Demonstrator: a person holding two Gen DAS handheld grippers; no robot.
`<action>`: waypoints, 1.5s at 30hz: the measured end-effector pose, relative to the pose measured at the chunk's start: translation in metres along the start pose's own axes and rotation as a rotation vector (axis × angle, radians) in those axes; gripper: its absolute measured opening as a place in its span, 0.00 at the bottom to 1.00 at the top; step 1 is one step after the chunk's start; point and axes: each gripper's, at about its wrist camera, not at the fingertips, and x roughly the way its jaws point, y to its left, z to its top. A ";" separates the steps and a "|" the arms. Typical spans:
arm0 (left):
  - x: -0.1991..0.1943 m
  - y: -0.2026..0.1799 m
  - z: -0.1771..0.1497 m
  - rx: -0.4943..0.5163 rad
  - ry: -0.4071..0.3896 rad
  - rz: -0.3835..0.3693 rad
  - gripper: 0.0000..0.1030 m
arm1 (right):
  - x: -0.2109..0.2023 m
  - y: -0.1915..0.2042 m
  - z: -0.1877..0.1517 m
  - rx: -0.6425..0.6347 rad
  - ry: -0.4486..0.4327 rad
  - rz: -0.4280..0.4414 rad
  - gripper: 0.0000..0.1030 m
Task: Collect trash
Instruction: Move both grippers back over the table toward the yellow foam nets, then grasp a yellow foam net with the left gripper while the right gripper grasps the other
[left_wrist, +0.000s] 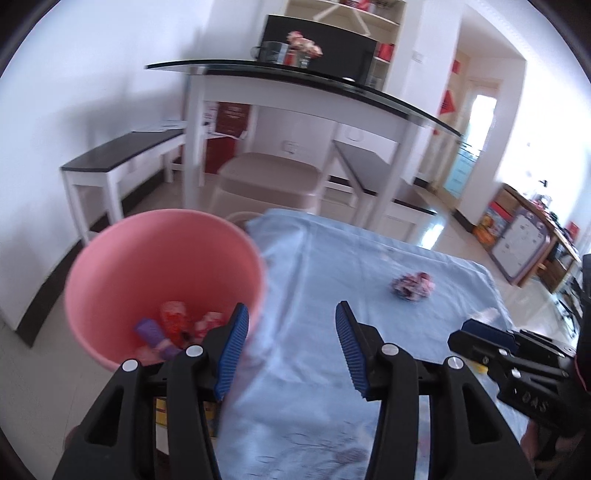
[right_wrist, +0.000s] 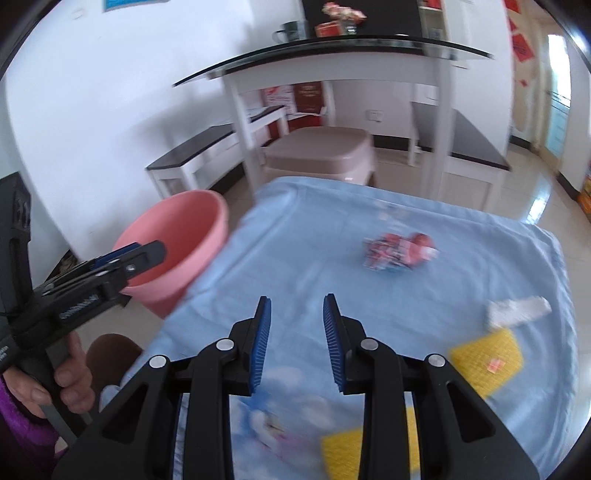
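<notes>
A pink bucket (left_wrist: 162, 266) stands at the left edge of a table under a light blue cloth (left_wrist: 332, 295). Several pieces of trash (left_wrist: 173, 325) lie in its bottom. My left gripper (left_wrist: 291, 339) is open and empty, over the table edge beside the bucket. A crumpled pink wrapper (left_wrist: 412, 286) lies on the cloth ahead; it also shows in the right wrist view (right_wrist: 400, 251). My right gripper (right_wrist: 297, 339) is open and empty above the cloth, short of the wrapper. A white crumpled paper (right_wrist: 515, 312) lies at the right, next to a yellow patch (right_wrist: 487, 356).
A white table with a black glass top (left_wrist: 295, 79) stands behind, with benches (left_wrist: 122, 155) and a beige stool (left_wrist: 269, 177) under it. The pink bucket (right_wrist: 181, 243) and the left gripper (right_wrist: 92, 280) show at the left of the right wrist view.
</notes>
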 end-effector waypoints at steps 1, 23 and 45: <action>0.000 -0.006 -0.001 0.012 0.006 -0.027 0.47 | -0.004 -0.008 -0.003 0.012 -0.002 -0.012 0.29; 0.034 -0.157 -0.089 0.471 0.344 -0.401 0.47 | -0.053 -0.146 -0.075 0.277 0.006 -0.204 0.29; 0.042 -0.138 -0.074 0.389 0.313 -0.366 0.07 | -0.027 -0.168 -0.071 0.329 0.037 -0.143 0.41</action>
